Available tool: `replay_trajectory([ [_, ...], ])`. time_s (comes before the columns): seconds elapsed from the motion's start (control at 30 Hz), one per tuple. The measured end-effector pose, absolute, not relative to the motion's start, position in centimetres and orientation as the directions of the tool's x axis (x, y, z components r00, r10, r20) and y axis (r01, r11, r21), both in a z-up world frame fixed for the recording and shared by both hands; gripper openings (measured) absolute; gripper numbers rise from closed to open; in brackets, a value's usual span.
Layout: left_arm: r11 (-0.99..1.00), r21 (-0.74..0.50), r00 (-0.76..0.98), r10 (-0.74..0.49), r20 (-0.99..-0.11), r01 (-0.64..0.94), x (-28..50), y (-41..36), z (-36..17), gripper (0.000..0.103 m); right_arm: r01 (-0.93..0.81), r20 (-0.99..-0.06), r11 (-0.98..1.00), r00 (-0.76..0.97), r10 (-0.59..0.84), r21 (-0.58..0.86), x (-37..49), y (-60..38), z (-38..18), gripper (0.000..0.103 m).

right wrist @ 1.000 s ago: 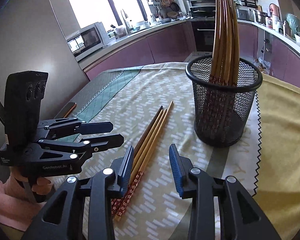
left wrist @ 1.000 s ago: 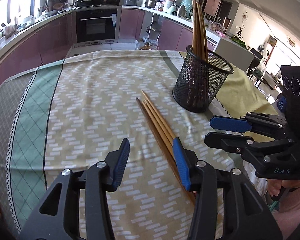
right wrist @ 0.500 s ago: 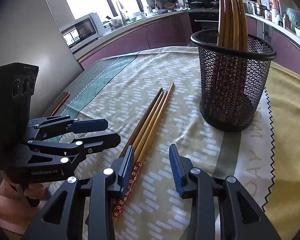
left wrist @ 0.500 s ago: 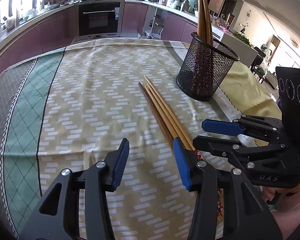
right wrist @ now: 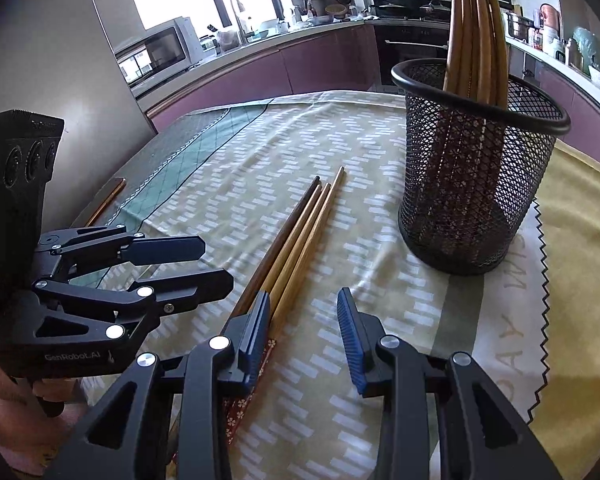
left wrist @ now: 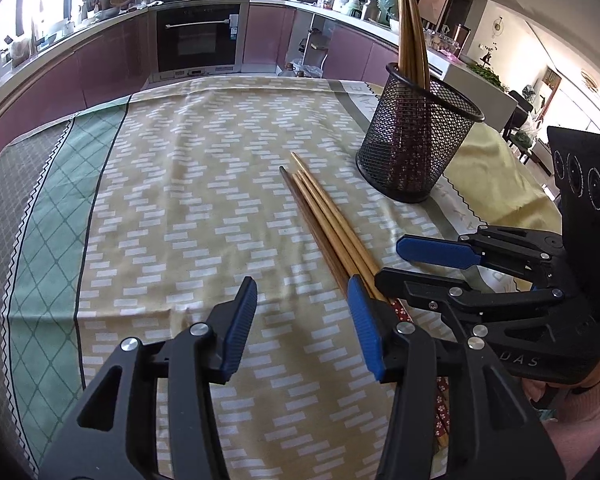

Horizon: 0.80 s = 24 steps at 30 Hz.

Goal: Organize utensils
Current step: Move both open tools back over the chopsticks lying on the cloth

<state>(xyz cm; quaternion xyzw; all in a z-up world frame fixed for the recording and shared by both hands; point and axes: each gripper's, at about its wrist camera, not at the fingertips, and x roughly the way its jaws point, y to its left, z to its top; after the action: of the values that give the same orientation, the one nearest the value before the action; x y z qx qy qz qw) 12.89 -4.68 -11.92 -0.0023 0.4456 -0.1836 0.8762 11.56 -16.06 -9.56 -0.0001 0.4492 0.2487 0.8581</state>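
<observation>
While angled down, both tongs (left wrist: 302,322) (right wrist: 303,336) parted, flanking loose chopsticks (left wrist: 324,216).

We see loose chopsticks (left wrist: 328,220) lying side by side on the tablecloth (left wrist: 180,200), frame centre. Mesh holder (left wrist: 416,140) stands upper right w/ more chopsticks (left wrist: 410,36) upright in it. Kitchen counter (left wrist: 80,40) runs behind, top of frame.

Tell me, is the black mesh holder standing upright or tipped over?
Upright. The mesh holder stands on its base on the tablecloth, its rim facing up, with several chopsticks standing inside.
</observation>
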Motion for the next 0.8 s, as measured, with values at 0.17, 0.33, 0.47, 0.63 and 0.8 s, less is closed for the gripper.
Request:
replay_trajectory([
  [0.17, 0.932, -0.156, 0.530, -0.318, -0.786, 0.328, 13.2, -5.2, -12.1, 0.047, -0.420, -0.776, 0.882, 0.474, 0.415, 0.215, 11.7, -16.2, -9.6, 0.030],
  [0.33, 0.930, -0.140, 0.524, -0.311, -0.793, 0.340, 13.5, -5.8, -12.3, 0.047, -0.411, -0.779, 0.883, 0.467, 0.418, 0.228, 11.8, -16.6, -9.5, 0.029],
  [0.47, 0.929, -0.120, 0.520, -0.299, -0.800, 0.349, 13.6, -6.3, -12.5, 0.047, -0.407, -0.780, 0.882, 0.462, 0.422, 0.236, 11.8, -16.8, -9.5, 0.029],
  [0.63, 0.930, -0.105, 0.521, -0.289, -0.803, 0.354, 13.7, -6.5, -12.6, 0.046, -0.408, -0.780, 0.882, 0.462, 0.421, 0.235, 11.8, -16.8, -9.5, 0.029],
  [0.8, 0.924, -0.100, 0.514, -0.293, -0.806, 0.369, 13.8, -6.7, -12.5, 0.036, -0.410, -0.784, 0.885, 0.466, 0.410, 0.219, 11.9, -16.7, -9.6, 0.029],
])
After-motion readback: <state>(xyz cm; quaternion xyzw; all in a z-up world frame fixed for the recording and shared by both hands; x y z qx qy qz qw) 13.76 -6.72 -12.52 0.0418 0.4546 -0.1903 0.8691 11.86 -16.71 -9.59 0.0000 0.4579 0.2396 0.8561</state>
